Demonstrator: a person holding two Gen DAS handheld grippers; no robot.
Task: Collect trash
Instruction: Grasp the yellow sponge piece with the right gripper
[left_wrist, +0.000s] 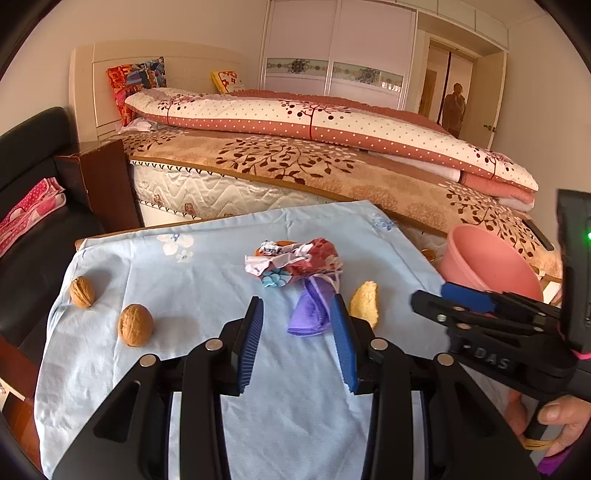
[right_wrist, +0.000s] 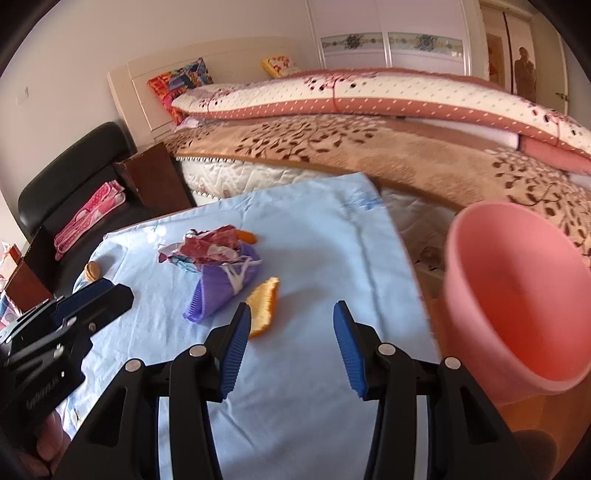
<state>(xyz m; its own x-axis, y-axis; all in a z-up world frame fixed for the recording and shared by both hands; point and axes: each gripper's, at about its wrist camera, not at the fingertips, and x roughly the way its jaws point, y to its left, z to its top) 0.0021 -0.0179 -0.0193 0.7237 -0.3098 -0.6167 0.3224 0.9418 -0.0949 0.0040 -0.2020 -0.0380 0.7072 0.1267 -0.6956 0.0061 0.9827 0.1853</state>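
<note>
- Bedroom: bed (left_wrist: 332, 173) with brown leaf-print blanket and folded dotted quilt, white wardrobe behind; surface up front covered by pale blue floral cloth (left_wrist: 207, 258), soft, lightly creased.
- Trash sits mid-cloth: crumpled wrapper pile (left_wrist: 295, 260), glossy red/white/blue printed foil or paper, bunched tight.
- Purple face mask (left_wrist: 310, 310) touching wrapper pile on the near side, pleated fabric, white ear loops tangled on top.
- Orange peel piece (left_wrist: 365, 302) just beside mask, curved, pale pith up, orange rind at the edge in right wrist view.
- Small orange bit behind wrapper pile, mostly hidden.
- Two walnuts (left_wrist: 135, 325) at cloth's left, round, wrinkled tan shells, apart from the trash.
- Pink plastic basin (right_wrist: 517, 295) at surface's right edge, smooth, round, nothing visible inside.
- Left hand-held gripper (left_wrist: 299, 332): blue ribbed pads parted, holding nothing, mask's near end between the tips in its view; contact unclear.
- Right hand-held gripper (right_wrist: 291, 332): pads parted, holding nothing, bare cloth between them, peel just past the left tip.
</note>
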